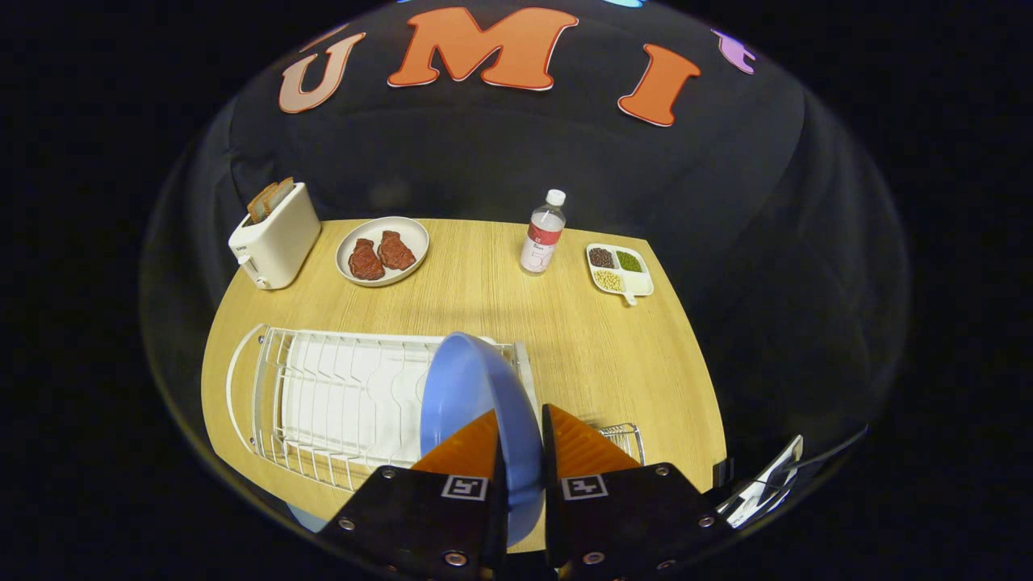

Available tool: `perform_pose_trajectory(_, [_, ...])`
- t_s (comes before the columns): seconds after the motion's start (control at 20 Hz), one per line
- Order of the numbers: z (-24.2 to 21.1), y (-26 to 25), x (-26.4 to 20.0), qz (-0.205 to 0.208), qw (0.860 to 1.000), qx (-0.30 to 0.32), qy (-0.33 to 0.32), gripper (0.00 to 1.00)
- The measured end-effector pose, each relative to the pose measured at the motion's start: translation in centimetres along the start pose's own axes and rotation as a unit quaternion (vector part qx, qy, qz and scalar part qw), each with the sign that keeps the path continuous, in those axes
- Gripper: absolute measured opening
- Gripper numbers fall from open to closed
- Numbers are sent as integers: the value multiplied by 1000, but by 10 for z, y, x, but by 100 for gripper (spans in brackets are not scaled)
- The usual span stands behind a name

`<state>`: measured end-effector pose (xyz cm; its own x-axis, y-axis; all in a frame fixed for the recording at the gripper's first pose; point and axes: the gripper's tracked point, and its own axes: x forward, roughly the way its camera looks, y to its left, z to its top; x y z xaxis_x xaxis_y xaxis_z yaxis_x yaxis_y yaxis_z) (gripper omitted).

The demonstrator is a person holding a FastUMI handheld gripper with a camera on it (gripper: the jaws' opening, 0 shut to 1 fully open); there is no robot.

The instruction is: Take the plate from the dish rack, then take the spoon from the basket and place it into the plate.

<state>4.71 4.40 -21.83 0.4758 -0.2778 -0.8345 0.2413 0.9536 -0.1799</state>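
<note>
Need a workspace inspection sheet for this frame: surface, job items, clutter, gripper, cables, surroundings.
Surface: wooden table.
Job's things: blue plate held on edge over the white dish rack; wire basket just beyond the right finger, spoon not discernible.
Clutter: toaster, plate of meat, water bottle, divided tray of beans.
Gripper: gripper shut on the plate's rim.
Cables: nothing seen.
Surroundings: black cloth wall.

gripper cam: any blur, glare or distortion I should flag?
Gripper view: strong fisheye bend, table edges and dish rack rim curve; focus sharp, no motion blur; lighting even, soft shadows, slight sheen on the blue plate pinched on edge in the tongs.
</note>
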Motion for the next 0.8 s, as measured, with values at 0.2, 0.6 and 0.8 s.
perform_pose_trajectory(0.2, [-26, -5, -16, 69, 997, 43, 13, 19])
perform_pose_trajectory(0.6, [-84, -13, -30, 171, 983, 71, 17, 19])
perform_pose_trajectory(0.8, [-112, -18, -34, 208, 975, 79, 8, 19])
